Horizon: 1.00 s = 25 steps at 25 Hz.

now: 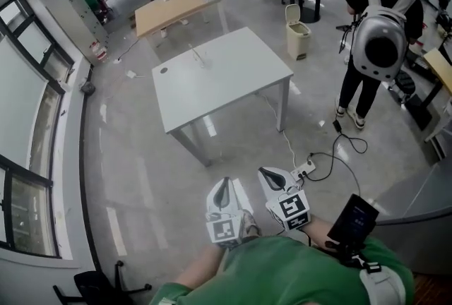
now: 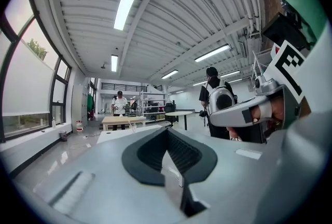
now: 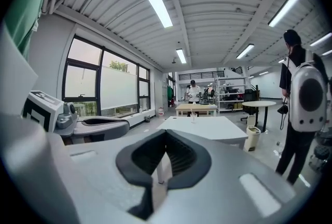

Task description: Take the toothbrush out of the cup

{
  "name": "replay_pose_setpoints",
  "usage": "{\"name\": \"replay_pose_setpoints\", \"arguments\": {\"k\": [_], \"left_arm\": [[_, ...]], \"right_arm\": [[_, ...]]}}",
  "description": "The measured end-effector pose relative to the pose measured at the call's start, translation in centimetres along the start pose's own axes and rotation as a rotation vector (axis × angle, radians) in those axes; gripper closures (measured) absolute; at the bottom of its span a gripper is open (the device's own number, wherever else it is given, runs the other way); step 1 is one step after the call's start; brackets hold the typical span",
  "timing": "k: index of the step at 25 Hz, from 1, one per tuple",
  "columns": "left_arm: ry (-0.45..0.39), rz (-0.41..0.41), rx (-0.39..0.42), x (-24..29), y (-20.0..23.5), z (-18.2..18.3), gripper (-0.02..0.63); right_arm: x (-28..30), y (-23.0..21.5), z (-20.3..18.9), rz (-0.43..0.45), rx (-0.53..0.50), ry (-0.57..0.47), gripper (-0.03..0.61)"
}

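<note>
Both grippers are well apart from the work and have hold of nothing.

**Left gripper**: its own view shows the dark pads brought together at the tips, with nothing between them.

**Right gripper**: its own view shows the same, pads meeting at the tips and only floor and table beyond.

**Task item:** the toothbrush stands in a clear cup on the white table, toward the table's far side as seen from the head view. A stretch of bare floor and most of the tabletop lie between it and the grippers.

**Deciding relation:** the cup lies straight ahead of and beyond both grippers.
- In the right gripper view the cup sits almost directly above the line of the closed jaws.
- In the left gripper view it falls to the left of that line.
- Neither hand is clearly nearer (the right looks better aimed).
- The toothbrush's long axis is close to upright, leaning slightly. My judgement is that a grip on the exposed handle and a pull up along that axis will be needed, with the jaws opened first.

**Limits of inspection:**
- The cup is transparent and very small in every view.
- I cannot tell which end of the brush is up, nor how deep it sits.
- The person's arms are cut off at the bottom edge of the head view.
</note>
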<state>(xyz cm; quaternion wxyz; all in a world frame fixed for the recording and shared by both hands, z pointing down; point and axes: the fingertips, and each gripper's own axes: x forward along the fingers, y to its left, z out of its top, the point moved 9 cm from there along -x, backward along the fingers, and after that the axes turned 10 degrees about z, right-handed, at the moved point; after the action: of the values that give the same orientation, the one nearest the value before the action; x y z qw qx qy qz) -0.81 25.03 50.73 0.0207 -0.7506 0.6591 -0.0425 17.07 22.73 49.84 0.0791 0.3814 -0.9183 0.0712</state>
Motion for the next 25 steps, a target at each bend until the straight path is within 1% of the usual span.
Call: {"name": "replay_pose_setpoints", "arguments": {"k": [6,10,14,20,25], "left_arm": [[-0.026,-0.005,-0.014,5.1,4.1,0.4,0.607],[-0.038,-0.011,-0.007,7.7,6.9,0.6,0.607],[-0.035,-0.001,0.004,9.8,9.4,0.0,0.607],[-0.015,0.029,-0.021,12.3,11.6,-0.9,0.607],[-0.003,0.035,-0.032,14.9,12.5,-1.3,0.607]], "right_arm": [[6.1,-1.2,2.4,0.002,-0.031,-0.001,0.575],[10.0,-1.5,3.7,-0.006,-0.039,-0.010,0.575],[13.0,-1.9,4.2,-0.019,-0.049,-0.014,0.575],[16.4,-2.6,4.4,-0.001,-0.054,0.029,0.575],[19.2,-4.0,4.9,0.013,-0.056,0.035,0.575]]}}
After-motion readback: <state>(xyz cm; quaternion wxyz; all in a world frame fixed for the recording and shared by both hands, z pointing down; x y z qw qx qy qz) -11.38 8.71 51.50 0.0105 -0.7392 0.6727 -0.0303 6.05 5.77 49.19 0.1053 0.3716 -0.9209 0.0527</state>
